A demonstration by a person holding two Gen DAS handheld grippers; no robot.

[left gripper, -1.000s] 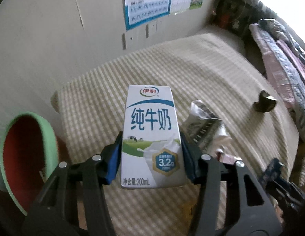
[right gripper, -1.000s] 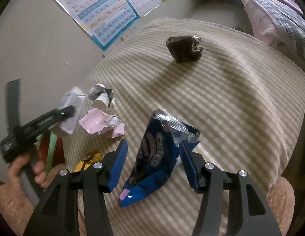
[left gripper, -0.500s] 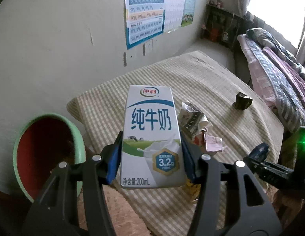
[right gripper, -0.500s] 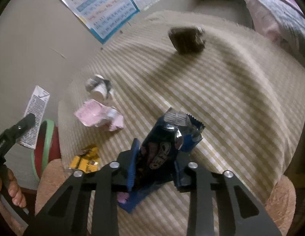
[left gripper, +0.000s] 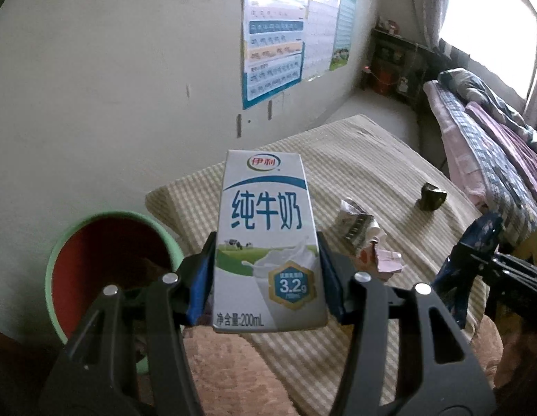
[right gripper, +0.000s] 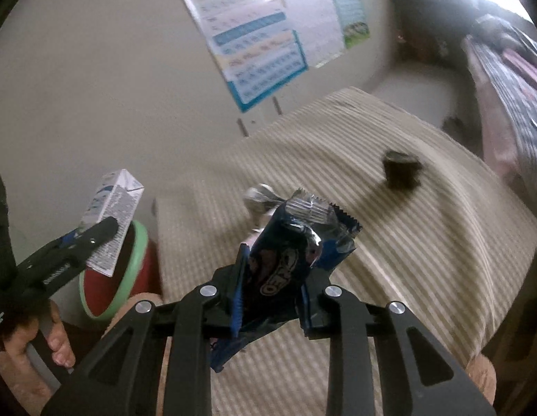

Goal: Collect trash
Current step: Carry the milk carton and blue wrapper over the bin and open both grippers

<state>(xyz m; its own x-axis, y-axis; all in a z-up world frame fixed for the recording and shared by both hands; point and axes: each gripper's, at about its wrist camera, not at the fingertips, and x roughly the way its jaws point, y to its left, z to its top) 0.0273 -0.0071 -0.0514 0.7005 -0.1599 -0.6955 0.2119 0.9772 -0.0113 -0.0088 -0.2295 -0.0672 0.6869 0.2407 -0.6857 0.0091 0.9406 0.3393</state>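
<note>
Fingers of left gripper (left gripper: 266, 274) clamp milk carton (left gripper: 266, 242); only right view shows right gripper (right gripper: 272, 298) pinching Oreo wrapper (right gripper: 289, 263)

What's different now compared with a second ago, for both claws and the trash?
The right claw closed on the blue cookie wrapper and lifted it off the striped cloth. The left claw carried the milk carton toward the green-rimmed bin. The crumpled papers and dark wrapper stayed put.
</note>
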